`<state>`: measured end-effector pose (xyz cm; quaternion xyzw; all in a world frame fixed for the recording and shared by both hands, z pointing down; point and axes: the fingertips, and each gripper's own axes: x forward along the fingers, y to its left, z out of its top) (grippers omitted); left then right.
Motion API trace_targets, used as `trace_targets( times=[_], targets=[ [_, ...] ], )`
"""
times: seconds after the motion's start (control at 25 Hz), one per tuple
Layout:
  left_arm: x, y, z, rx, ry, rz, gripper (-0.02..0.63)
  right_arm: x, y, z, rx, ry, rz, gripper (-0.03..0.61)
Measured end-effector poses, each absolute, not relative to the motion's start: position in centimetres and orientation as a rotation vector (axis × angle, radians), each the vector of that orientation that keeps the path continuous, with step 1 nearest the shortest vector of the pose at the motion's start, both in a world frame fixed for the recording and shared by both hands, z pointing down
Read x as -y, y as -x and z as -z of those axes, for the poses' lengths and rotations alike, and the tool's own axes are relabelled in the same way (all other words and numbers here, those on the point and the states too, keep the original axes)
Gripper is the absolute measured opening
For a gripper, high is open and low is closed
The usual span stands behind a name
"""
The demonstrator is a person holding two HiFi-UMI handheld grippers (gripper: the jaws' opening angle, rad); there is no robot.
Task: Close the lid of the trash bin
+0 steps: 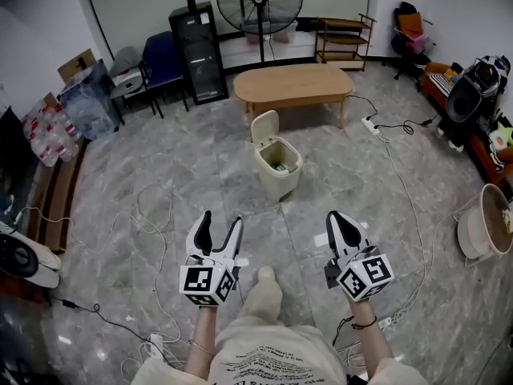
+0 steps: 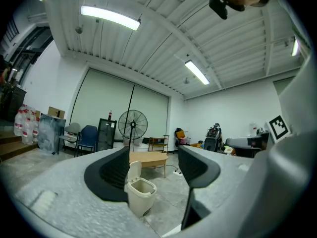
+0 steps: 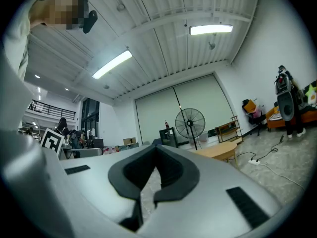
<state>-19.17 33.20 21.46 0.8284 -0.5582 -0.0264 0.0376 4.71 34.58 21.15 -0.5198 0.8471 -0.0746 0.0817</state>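
My two grippers sit nearest: the left gripper [image 1: 222, 220] has its jaws spread wide with nothing between the pads, and the right gripper [image 1: 337, 217] has its jaws pressed together on nothing. Ahead of both, on the grey stone floor [image 1: 160, 175], stands the one trash bin [image 1: 278, 169], a cream, boxy tub whose lid [image 1: 265, 125] stands tipped up at the far edge, leaving the mouth open with a little litter showing inside. Just behind it is one low wooden table [image 1: 292, 83], and beyond that one black standing fan [image 1: 259, 2].
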Motion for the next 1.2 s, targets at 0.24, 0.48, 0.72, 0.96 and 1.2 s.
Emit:
trace_targets(
  times=[0.24, 0.48, 0.72, 0.96, 1.2],
  targets=[
    [-26.1, 18.9, -22.1, 1.676, -2.524, 0.056, 0.296, -27.5, -4.8, -20.9, -2.532, 1.56, 0.239, 0.005],
    [-19.4, 18.7, -22.4, 1.608, -2.517, 0.053, 0.295, -20.5, -4.3, -20.8, -2.538, 1.557, 0.258, 0.005],
    [-13.8, 19.6, -22.6, 1.605, -2.517, 0.035, 0.295, -15.1, -3.0, -20.8, -2.552, 1.551, 0.268, 0.005],
    [-10.8, 19.1, -23.3, 1.559, -2.547, 0.019, 0.295, -11.9, -2.5, -21.7, -2.544, 1.561, 0.282, 0.005],
    [-8.5, 18.1, -24.5, 1.505, -2.562, -0.016, 0.295, -9.6, -3.0, -23.0, -2.526, 1.598, 0.333, 0.005]
  ],
)
